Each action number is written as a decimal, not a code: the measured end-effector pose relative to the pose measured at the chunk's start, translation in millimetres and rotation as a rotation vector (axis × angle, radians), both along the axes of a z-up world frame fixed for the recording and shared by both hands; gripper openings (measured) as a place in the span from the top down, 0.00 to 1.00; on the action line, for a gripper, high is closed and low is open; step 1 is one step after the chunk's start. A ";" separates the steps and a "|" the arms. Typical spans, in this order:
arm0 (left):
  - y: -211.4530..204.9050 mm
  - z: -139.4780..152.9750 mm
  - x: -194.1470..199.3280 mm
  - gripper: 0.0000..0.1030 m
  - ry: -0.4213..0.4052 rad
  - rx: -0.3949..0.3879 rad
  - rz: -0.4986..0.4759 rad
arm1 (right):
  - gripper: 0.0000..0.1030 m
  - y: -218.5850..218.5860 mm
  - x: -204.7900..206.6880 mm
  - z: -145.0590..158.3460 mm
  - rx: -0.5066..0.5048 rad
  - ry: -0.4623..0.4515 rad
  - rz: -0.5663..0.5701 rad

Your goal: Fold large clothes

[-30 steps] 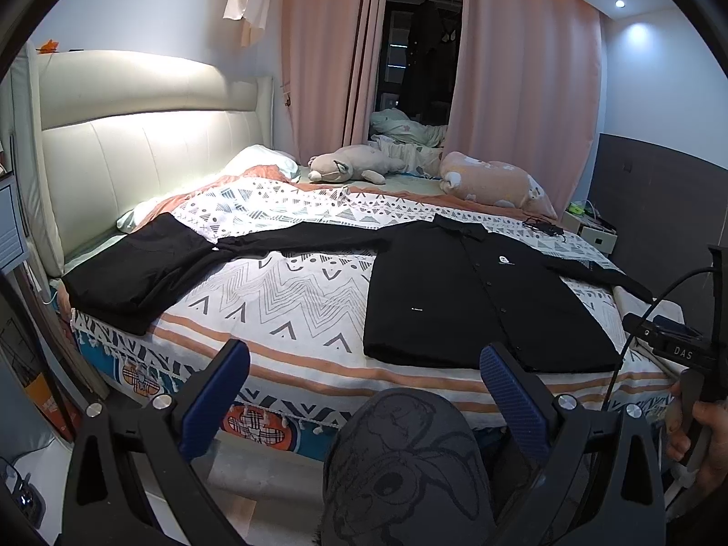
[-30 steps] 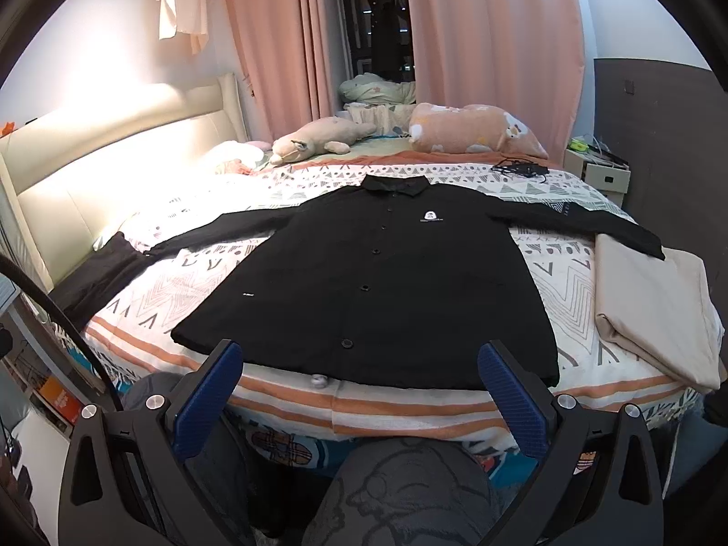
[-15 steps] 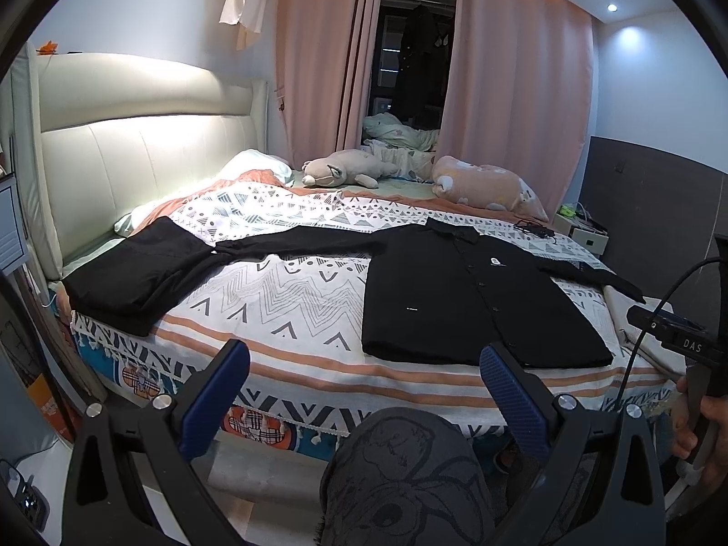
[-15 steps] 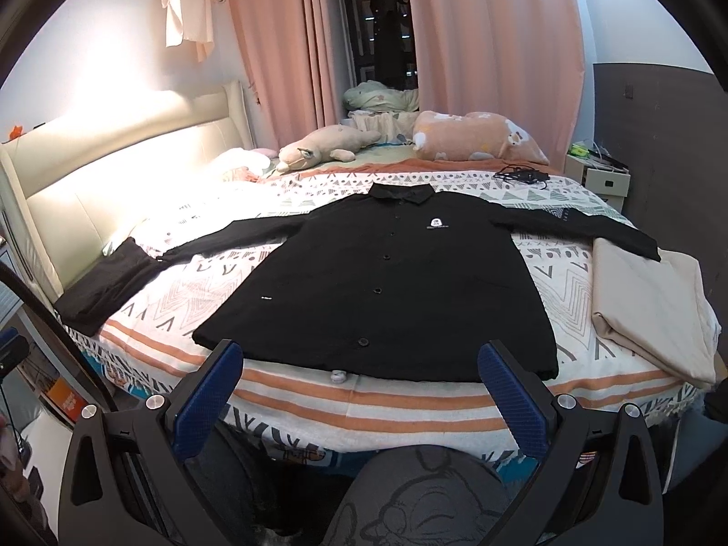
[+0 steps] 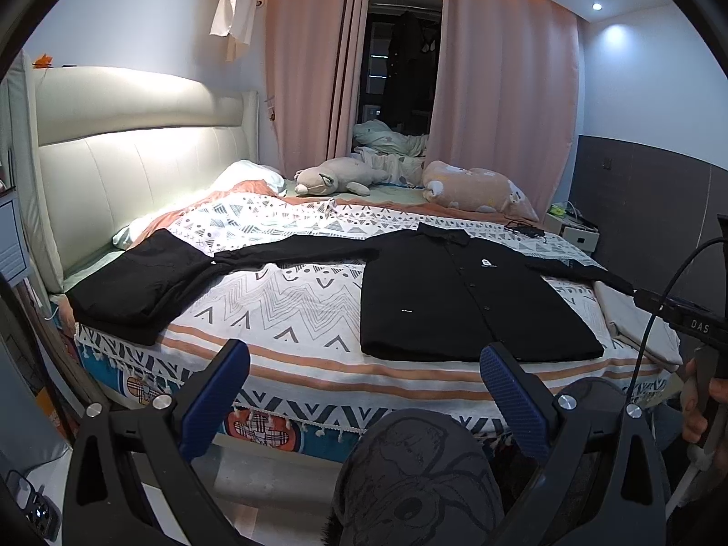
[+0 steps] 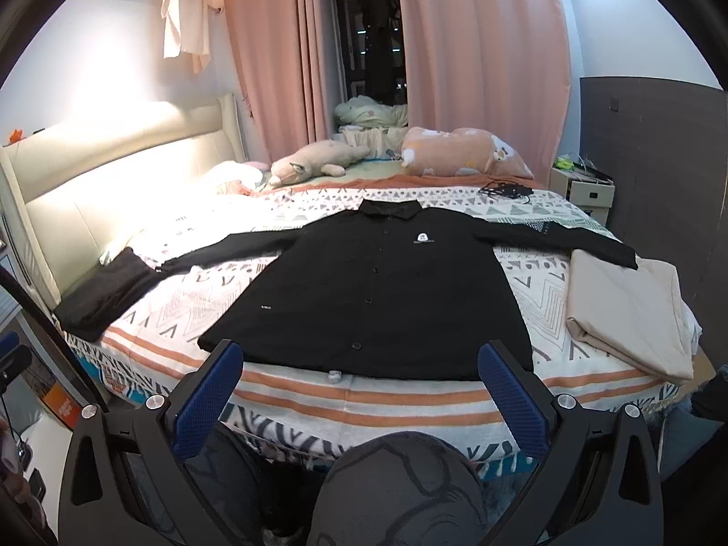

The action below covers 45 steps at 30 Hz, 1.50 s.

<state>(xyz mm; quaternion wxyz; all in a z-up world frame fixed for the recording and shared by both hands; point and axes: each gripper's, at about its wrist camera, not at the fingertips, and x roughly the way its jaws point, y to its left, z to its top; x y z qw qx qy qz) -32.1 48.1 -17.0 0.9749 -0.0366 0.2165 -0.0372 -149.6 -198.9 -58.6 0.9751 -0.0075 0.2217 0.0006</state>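
Both hand-held grippers, left [image 5: 364,380] and right [image 6: 361,377], have drawn back from the bed [image 6: 364,398]. They stay spread and empty. The black shirt [image 6: 386,291] lies flat as before.

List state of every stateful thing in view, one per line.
black shirt: spread flat, buttoned, sleeves out
black garment: folded, by headboard
beige cloth: folded, right bed edge
curtains: parted at centre
left hand-held gripper: open, empty
right hand-held gripper: open, empty
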 end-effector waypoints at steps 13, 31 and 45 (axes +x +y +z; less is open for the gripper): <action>10.9 -0.1 35.4 0.00 0.019 -0.022 0.043 | 0.00 5.0 51.1 0.3 0.014 0.002 0.050; 36.8 0.8 150.8 0.00 0.079 -0.069 0.101 | 0.00 14.8 203.4 8.2 0.011 0.071 0.085; 63.2 -1.3 251.6 0.00 0.145 -0.106 0.136 | 0.00 33.2 328.8 5.9 0.051 0.121 0.089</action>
